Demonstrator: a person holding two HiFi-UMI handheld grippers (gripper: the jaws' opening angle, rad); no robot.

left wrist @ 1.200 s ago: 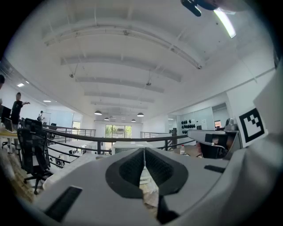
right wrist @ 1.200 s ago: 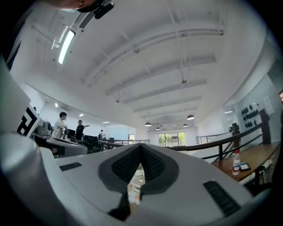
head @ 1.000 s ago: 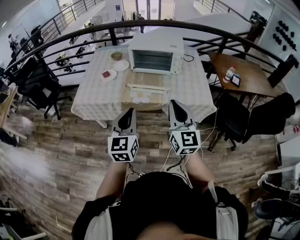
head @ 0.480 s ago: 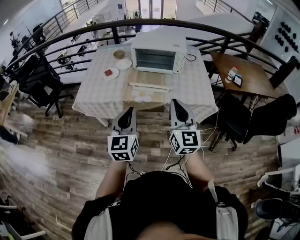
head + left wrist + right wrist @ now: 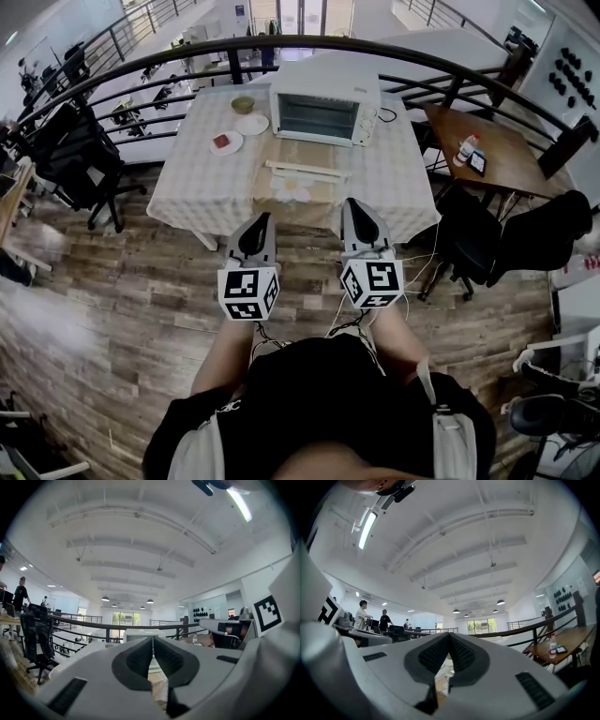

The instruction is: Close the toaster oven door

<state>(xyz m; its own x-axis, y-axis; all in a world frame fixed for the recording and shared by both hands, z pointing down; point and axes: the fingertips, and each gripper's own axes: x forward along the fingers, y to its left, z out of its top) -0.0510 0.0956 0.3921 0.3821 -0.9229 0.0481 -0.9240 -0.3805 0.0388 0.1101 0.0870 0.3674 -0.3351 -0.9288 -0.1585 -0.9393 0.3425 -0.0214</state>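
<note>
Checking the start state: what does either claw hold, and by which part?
Nothing is held. The left claw and right claw are both shut and empty, short of the toaster oven.

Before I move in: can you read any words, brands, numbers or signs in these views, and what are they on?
No text is readable in any view.
Marker cubes: black-and-white square patterns only, no letters.
Toaster oven: any brand or dial print is too small to read.
Bottle on the wooden table: label too small to read.
</note>
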